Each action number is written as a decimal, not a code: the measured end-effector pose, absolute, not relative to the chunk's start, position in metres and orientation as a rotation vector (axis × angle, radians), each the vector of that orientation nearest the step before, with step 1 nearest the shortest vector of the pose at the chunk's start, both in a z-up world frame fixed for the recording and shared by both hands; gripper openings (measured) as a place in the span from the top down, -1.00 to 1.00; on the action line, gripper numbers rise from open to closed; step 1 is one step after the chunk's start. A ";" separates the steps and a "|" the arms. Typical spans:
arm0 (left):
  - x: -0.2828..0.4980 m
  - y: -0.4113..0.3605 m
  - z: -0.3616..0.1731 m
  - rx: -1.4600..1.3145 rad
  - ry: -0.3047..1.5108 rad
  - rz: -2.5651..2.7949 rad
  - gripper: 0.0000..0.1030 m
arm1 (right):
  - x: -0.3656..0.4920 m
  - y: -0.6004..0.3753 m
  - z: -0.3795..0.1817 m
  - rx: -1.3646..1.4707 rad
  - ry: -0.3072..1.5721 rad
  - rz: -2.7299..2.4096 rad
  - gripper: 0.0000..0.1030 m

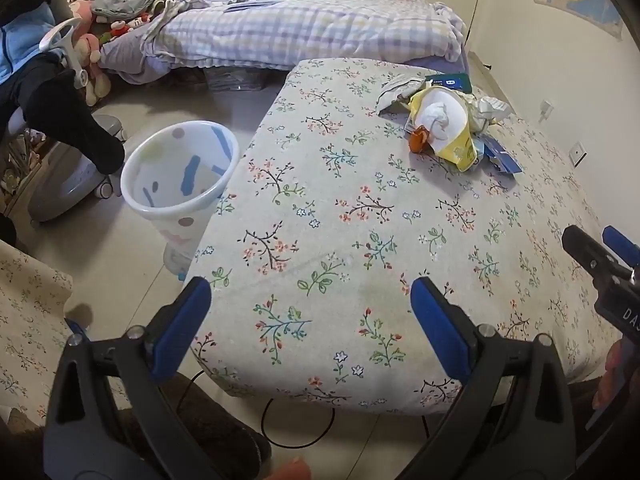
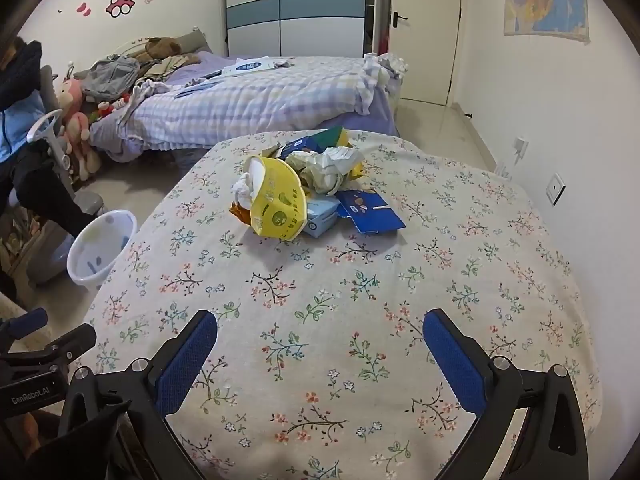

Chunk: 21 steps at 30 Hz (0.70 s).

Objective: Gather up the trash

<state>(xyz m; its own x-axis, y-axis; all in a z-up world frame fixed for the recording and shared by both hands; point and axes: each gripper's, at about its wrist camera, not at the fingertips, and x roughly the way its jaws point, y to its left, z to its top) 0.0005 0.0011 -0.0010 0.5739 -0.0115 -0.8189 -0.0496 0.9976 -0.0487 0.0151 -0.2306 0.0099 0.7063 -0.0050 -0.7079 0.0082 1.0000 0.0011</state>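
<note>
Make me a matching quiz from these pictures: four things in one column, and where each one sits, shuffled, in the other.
1. white plastic bin with coloured spots
2. yellow paper bowl stuffed with tissue
3. brown teddy bear
4. flattened blue carton

A. on the checked bed
B. on the floor beside the table
C. tipped on its side in the pile
D. flat at the pile's right edge

Pairs: 1-B, 2-C, 3-A, 4-D

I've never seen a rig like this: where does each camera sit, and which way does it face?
Left wrist: on the left gripper, jaws open, looking down over the floral-clothed table; the right gripper shows at its right edge.
Right wrist: on the right gripper, jaws open, facing the same table.
Shared: the pile of crumpled wrappers and cartons and the white spotted plastic bin.
</note>
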 end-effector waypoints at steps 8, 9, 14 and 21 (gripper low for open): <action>0.000 0.002 -0.001 -0.075 0.959 0.020 -0.94 | 0.016 -0.229 0.009 0.004 0.789 -0.006 -1.00; 0.000 0.002 -0.001 -0.076 0.959 0.019 -0.94 | 0.016 -0.229 0.008 0.004 0.789 -0.006 -1.00; 0.001 0.003 -0.002 -0.083 0.967 0.016 -0.94 | 0.016 -0.228 0.008 0.009 0.790 -0.006 -1.00; -0.001 0.004 -0.001 -0.090 0.963 0.016 -0.94 | 0.016 -0.228 0.007 0.014 0.791 -0.004 -1.00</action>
